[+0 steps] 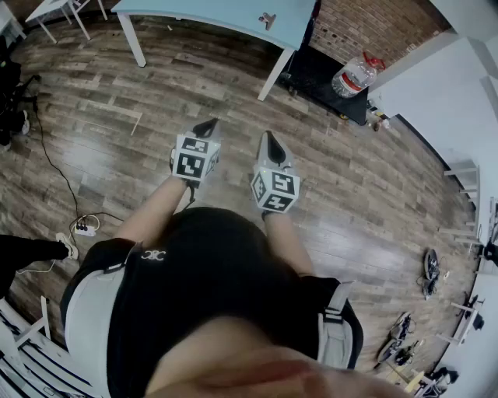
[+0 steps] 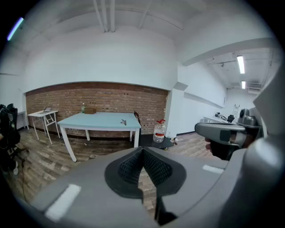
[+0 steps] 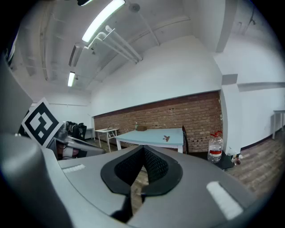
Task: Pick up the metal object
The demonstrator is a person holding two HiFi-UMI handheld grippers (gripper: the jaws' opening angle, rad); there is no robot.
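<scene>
The metal object is a small grey piece lying on the light blue table at the far side of the room, well beyond both grippers. From the left gripper view it is a small shape on the tabletop; the right gripper view has it near the table's right end. My left gripper and right gripper are held side by side in front of the person's body, over the wooden floor. Both point toward the table. Each one's jaws are shut with nothing between them.
A large water bottle stands on a dark mat right of the table. A white power strip and its cable lie on the floor at left. Small white tables stand by the brick wall. Gear lies scattered along the right wall.
</scene>
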